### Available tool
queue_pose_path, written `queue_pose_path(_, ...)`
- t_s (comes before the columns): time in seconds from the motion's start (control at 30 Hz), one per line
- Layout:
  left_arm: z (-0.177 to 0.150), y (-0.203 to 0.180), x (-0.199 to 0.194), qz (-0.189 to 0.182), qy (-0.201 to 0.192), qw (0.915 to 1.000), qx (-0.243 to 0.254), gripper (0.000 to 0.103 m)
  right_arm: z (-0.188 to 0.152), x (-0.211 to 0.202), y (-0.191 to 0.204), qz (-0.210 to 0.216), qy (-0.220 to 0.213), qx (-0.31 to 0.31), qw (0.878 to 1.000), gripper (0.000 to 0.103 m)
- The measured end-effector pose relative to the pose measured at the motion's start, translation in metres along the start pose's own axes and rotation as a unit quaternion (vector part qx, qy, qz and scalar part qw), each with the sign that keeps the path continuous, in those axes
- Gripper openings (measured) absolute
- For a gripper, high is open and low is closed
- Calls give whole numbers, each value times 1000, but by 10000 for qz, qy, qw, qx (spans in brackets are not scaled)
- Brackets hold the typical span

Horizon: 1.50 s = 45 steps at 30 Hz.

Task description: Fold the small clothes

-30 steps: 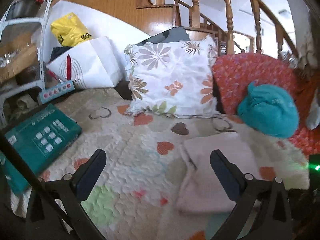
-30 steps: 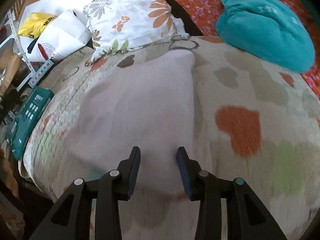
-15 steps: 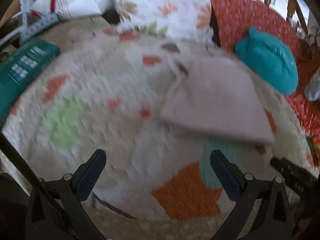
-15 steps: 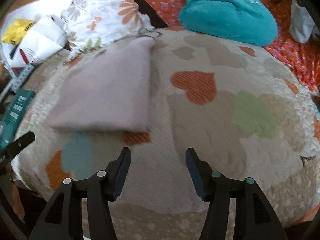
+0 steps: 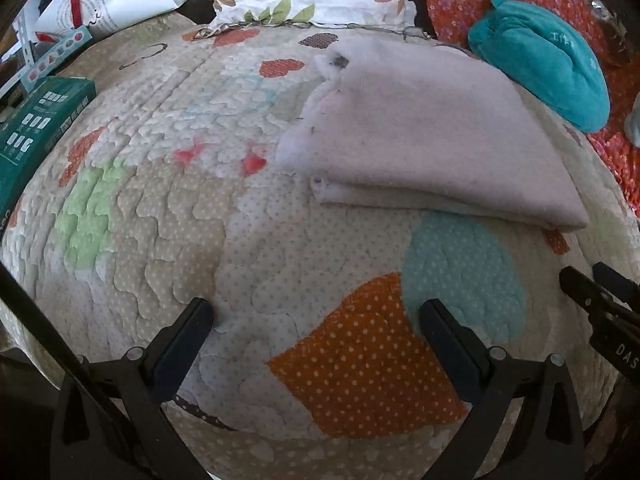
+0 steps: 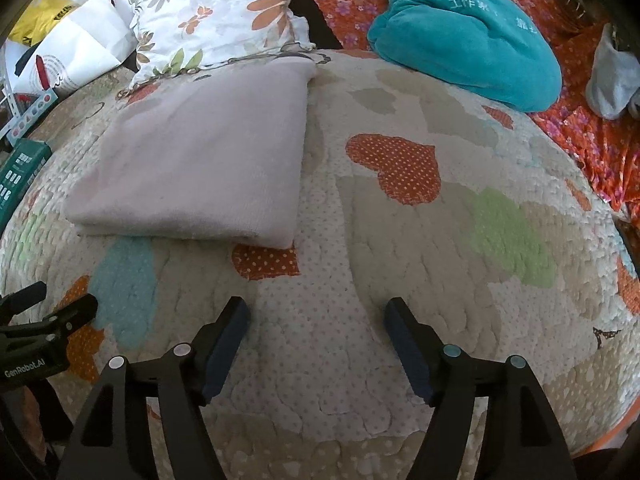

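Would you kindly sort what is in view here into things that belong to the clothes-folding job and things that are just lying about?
Part of the job:
- folded pale pink garment
- left gripper, open
- right gripper, open
- teal garment, possibly next

Just lying about:
- floral pillow
- green box
- white paper bag
- heart-patterned quilt, the work surface

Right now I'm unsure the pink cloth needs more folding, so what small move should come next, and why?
Probably reach the right gripper toward the teal garment: the pink cloth already lies folded flat on the quilt, both grippers open and empty, and the teal one looks bunched and unfolded.
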<state>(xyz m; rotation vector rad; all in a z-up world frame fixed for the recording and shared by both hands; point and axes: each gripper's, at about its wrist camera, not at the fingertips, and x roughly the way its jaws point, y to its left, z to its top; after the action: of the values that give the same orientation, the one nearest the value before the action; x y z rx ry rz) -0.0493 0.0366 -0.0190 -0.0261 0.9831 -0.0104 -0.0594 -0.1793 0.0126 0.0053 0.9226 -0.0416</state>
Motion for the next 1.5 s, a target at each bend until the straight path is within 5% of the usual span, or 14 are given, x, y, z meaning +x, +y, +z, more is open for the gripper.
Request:
queue_pose_path(0.73, -4, -3, -2, 108, -140, 9997, -191, 103, -7, 7, 3, -199, -266, 354, 9988, 102)
queue_pose_path(1.5, -5, -2, -4, 146, -166, 9995, -239, 103, -12, 7, 4, -297, -395, 368, 9981, 102)
